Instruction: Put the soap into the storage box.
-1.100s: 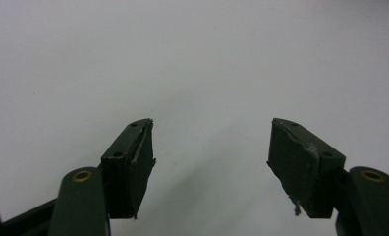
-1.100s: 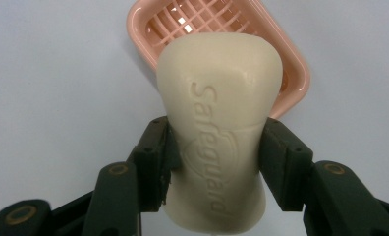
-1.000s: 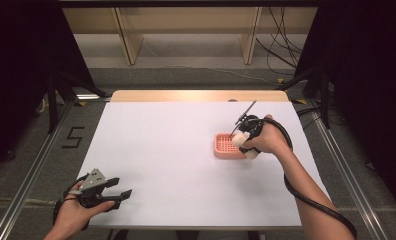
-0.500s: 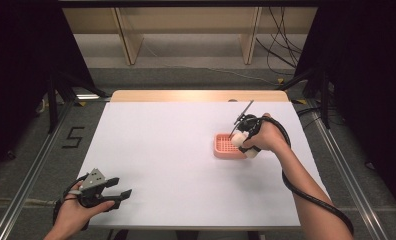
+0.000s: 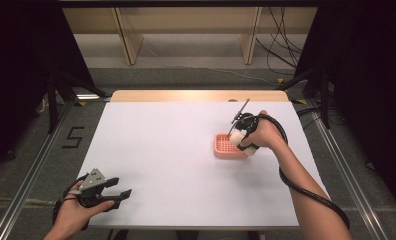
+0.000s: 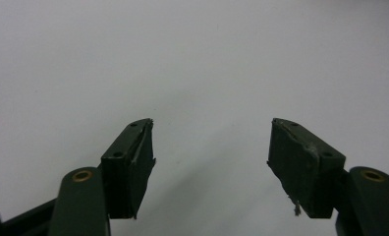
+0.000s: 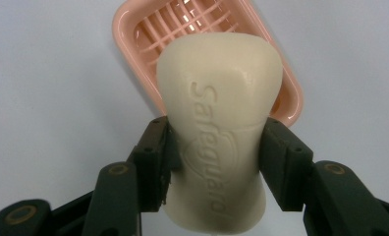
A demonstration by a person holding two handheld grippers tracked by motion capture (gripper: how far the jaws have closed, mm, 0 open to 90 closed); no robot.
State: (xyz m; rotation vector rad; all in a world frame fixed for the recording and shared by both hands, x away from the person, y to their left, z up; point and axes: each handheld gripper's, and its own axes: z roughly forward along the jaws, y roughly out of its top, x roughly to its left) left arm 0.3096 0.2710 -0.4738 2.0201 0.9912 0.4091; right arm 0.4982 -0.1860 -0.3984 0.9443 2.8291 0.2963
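Observation:
A cream bar of soap (image 7: 217, 128) with raised lettering is clamped between the two black jaws of my right gripper (image 7: 214, 157). It hangs just above a pink slatted soap dish (image 7: 148, 24). From the high view the pink soap dish (image 5: 225, 147) lies right of the table's middle, with the right gripper (image 5: 239, 134) and the bar of soap (image 5: 240, 137) over its right edge. My left gripper (image 5: 120, 195) rests near the front left corner, its jaws open with nothing between them. In the left gripper view, the left gripper (image 6: 212, 142) looks at bare white tabletop.
The white table (image 5: 161, 150) has a wooden strip along its far edge. Black cables trail from both grippers; the right one loops past the person's forearm (image 5: 311, 200). Shelving legs and cables stand on the floor beyond the table.
The right gripper with the soap has shifted slightly over the dish. The left gripper has stayed put.

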